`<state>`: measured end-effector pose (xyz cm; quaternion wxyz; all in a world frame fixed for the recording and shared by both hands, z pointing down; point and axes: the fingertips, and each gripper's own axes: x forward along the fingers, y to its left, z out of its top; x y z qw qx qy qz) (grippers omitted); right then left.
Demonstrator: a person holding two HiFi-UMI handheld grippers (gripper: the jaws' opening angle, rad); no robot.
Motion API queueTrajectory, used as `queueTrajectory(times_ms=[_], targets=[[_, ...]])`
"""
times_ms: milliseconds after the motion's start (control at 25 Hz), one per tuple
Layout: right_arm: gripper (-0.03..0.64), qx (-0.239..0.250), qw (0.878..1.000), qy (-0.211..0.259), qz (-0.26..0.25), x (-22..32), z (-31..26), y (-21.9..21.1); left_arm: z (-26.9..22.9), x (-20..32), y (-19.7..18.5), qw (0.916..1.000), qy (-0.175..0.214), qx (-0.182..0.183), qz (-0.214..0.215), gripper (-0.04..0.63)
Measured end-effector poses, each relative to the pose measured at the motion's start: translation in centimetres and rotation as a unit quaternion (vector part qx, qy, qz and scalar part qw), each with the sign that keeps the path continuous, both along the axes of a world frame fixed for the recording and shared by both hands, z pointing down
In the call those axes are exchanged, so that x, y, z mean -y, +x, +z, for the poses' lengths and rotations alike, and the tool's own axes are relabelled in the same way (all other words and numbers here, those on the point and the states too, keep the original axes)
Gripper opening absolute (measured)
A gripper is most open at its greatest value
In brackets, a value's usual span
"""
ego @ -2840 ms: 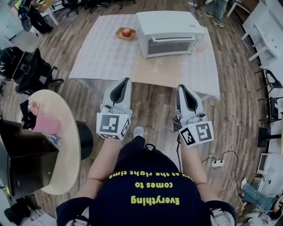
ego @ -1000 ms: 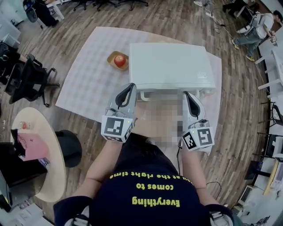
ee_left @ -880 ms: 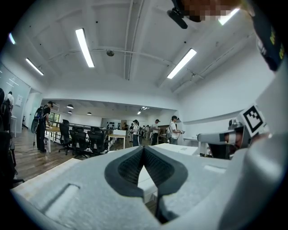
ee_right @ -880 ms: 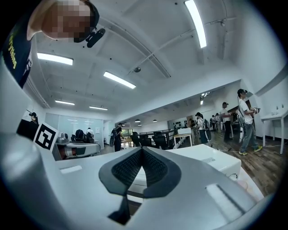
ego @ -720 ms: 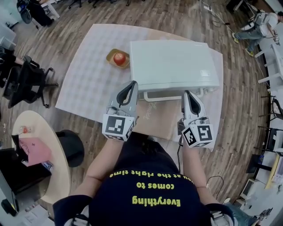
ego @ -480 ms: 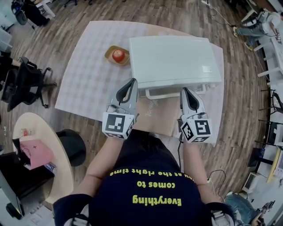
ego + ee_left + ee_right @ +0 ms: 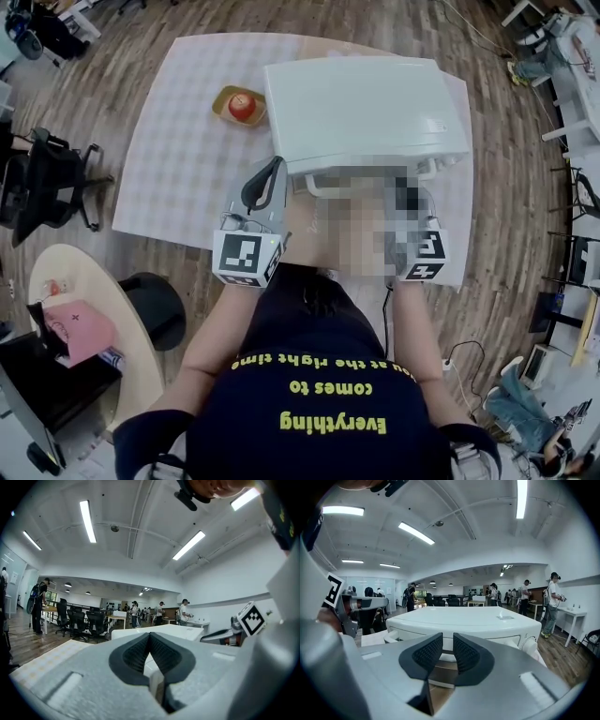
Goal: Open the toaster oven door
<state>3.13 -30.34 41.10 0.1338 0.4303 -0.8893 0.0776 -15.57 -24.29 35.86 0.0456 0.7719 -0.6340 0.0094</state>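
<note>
The white toaster oven (image 7: 366,103) stands on the table, its front facing me. In the right gripper view its top (image 7: 464,618) fills the middle, with the door handle (image 7: 392,637) and a dial (image 7: 529,645) below the lip. My right gripper (image 7: 447,641) points at the oven's front just short of the handle. Its jaws have just been opening and stand a little apart with nothing between them. In the head view a mosaic patch hides it except its marker cube (image 7: 427,255). My left gripper (image 7: 274,165) is shut and empty at the oven's front left corner.
A red apple (image 7: 242,104) sits in a small wooden bowl left of the oven on the checked tablecloth (image 7: 178,159). A round side table (image 7: 84,319) and black chairs (image 7: 47,178) stand at the left. People work at desks (image 7: 136,613) far behind.
The person has stepped up to the table and the oven now lies just below the head camera. Both grippers have sunk toward the oven's front, the right one more.
</note>
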Motion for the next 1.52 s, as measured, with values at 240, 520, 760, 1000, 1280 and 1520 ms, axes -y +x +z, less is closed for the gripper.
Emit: queueTrajectory(times_ms=[240, 520, 760, 1000, 1280, 1520], targets=[[0.153, -0.001, 1.0, -0.017, 0.015, 0.4, 0.7, 0.6, 0.1, -0.6, 0.0, 1.0, -0.003, 0.002, 0.002, 0.002], [0.193, -0.026, 0.999, -0.018, 0.022, 0.6, 1.2, 0.9, 0.1, -1.1, -0.3, 1.0, -0.005, 0.006, -0.001, 0.002], [0.212, -0.015, 0.999, -0.042, 0.021, 0.7, 1.6, 1.2, 0.3, -1.2, -0.2, 1.0, -0.006, 0.007, 0.0, 0.002], [0.229, -0.04, 0.999, -0.024, 0.025, 0.4, 1.5, 1.5, 0.2, -1.2, -0.2, 0.9999, -0.006, 0.01, 0.001, 0.002], [0.3, -0.049, 0.997, -0.004, 0.062, 0.0, 1.5, 2.7, 0.3, -1.5, 0.1, 0.9999, -0.007, 0.016, 0.003, 0.002], [0.372, -0.036, 0.995, 0.0, 0.098, -0.8, 1.8, 4.1, 0.5, -1.5, 0.8, 0.9997, -0.01, 0.019, 0.013, 0.002]])
